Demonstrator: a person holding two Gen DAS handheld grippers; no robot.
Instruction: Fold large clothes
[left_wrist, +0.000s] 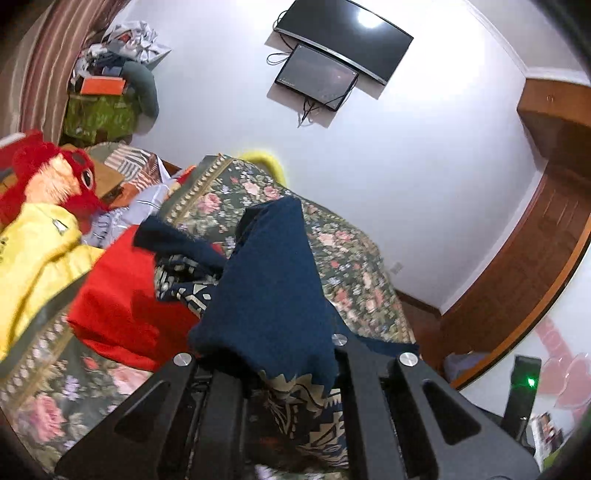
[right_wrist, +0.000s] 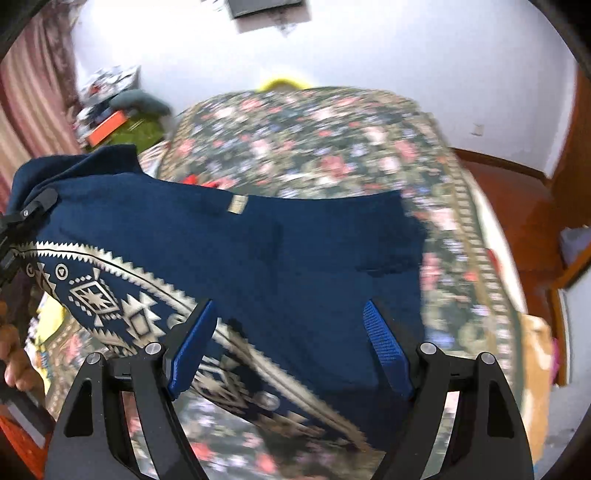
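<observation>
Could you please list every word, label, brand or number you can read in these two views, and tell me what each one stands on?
None can be read.
Small tan label on the navy patterned garment: blurred, no letters legible.
Dark marks on the yellow garment: cut off at the frame edge, unreadable.
Orange box on the cluttered stand: no print legible.
Smaller wall screen: dim, any text is too small.
</observation>
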